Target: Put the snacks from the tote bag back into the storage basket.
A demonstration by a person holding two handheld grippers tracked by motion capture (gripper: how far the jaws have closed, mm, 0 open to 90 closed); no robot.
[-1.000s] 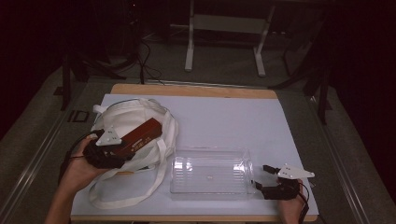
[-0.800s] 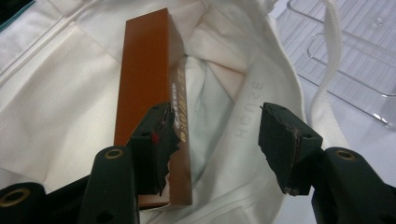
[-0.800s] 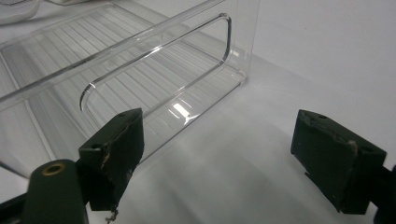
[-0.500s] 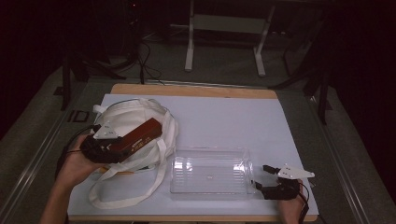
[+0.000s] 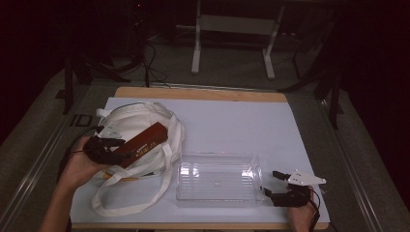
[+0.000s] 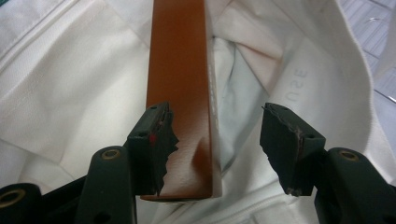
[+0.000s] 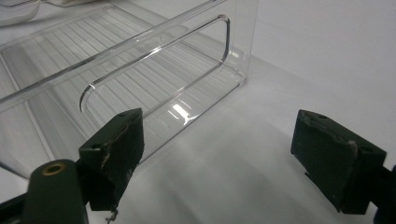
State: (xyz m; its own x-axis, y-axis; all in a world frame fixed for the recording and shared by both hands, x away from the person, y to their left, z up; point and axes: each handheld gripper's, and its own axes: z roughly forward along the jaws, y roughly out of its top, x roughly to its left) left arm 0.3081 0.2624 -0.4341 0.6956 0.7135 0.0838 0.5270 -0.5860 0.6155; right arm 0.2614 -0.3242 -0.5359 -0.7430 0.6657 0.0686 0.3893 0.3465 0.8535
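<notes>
Two grippers are seen at the desk's near edge. The left gripper (image 6: 215, 144) has just been opening: its jaws are spread around the near end of the brown box (image 6: 180, 93), one pad beside it, the other clear, so the box is no longer pinched. The box is left lying on the white bag (image 5: 140, 130) by the desk's left edge, and it has shifted little over the last second. The placing is judged done. The right gripper (image 7: 233, 158) is held spread and empty beside the clear tray (image 7: 116, 84) near the right corner.
</notes>
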